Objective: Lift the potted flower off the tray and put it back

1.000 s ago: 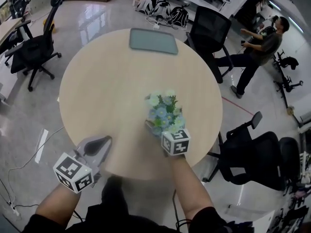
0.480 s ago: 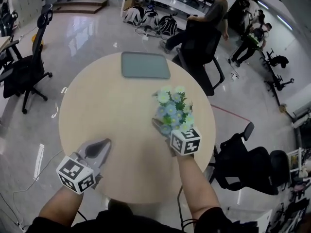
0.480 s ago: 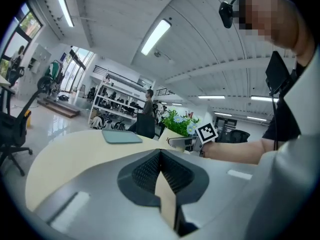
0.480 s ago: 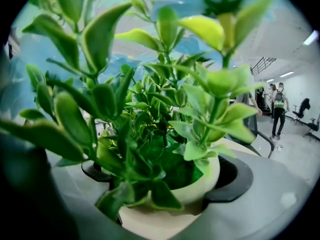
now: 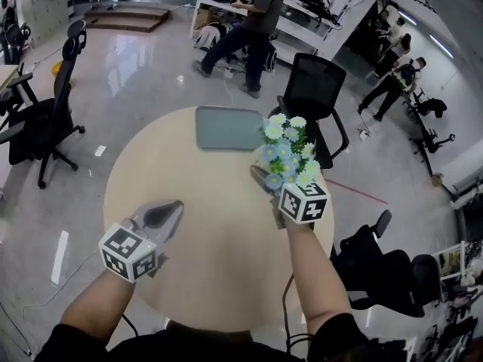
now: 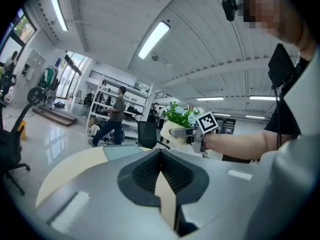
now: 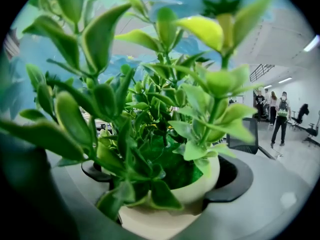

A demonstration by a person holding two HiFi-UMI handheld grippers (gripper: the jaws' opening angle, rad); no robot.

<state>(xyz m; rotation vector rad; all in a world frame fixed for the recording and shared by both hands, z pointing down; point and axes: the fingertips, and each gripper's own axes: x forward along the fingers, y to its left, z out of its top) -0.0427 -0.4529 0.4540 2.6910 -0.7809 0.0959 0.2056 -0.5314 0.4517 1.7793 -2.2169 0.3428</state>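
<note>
Grey jaws of the right gripper [image 5: 281, 181] clamp the cream pot [image 7: 200, 189] of the potted flower [image 5: 289, 143]. It is held in the air above the round table [image 5: 219, 240], just beside the right end of the grey tray [image 5: 226, 127]. The left gripper [image 5: 166, 213] hovers over the table's near left, jaws pressed together on nothing.

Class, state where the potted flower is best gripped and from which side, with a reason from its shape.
Grip the cream pot on its round wall below the rim, coming in level from the side, as the right gripper does: spreading leaves block the top.
</note>
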